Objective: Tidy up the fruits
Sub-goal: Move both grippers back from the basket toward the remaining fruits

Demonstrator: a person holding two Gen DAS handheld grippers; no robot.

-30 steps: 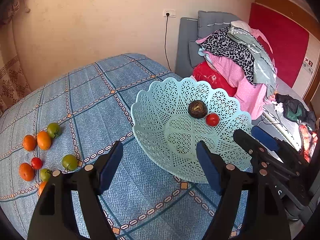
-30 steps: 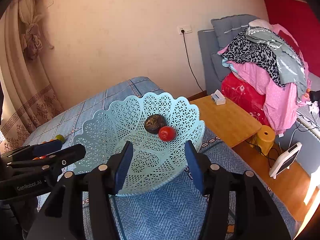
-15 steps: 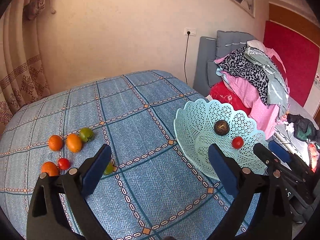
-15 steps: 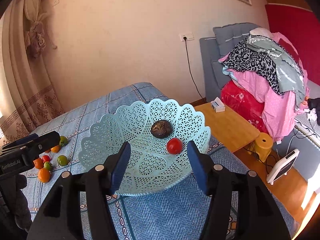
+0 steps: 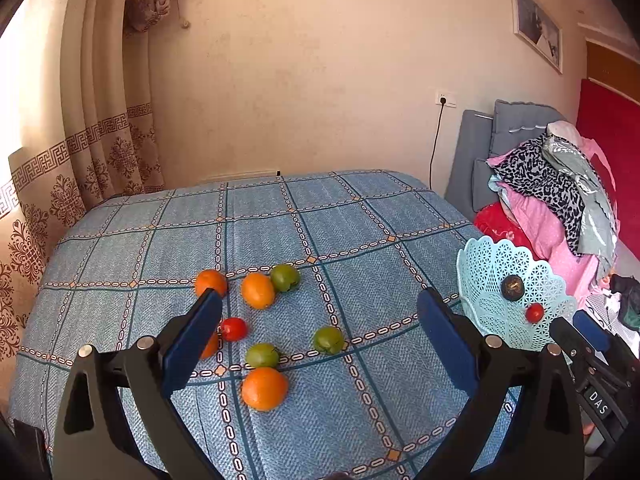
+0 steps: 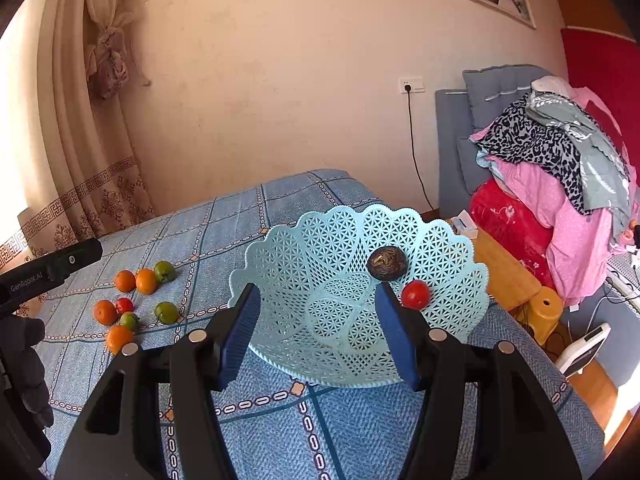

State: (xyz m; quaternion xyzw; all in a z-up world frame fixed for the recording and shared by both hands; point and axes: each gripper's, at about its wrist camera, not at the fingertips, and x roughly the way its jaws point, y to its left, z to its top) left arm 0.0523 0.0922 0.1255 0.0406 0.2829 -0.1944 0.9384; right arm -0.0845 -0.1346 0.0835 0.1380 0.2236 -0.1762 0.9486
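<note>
Left gripper (image 5: 318, 338) spread wide, holding nothing, above the loose fruit in the lower centre of the left wrist view. Right gripper (image 6: 316, 334) likewise released and empty, pads framing the near rim of the basket (image 6: 280, 264) at frame centre.

Open blue cloth around the fruit on all sides; bare cloth between the fruit cluster and the basket. In the left wrist view, basket (image 5: 486, 276) at the right edge of the bed, close to where the blue checked bedspread (image 5: 360, 208) drops off; wooden side table (image 6: 504, 276) just beyond it.

Beige wall behind, curtain (image 5: 100, 140) at the left, pile of clothes (image 6: 560, 168) at the right.

Counts on the cloth: 4 oranges, among them the nearest orange (image 5: 264, 388); 3 green fruits, such as the green fruit (image 5: 328, 340); 1 red fruit (image 5: 233, 329). In the basket: 1 dark brown fruit (image 6: 387, 263) and 1 red tomato (image 6: 415, 295), apart from each other.
</note>
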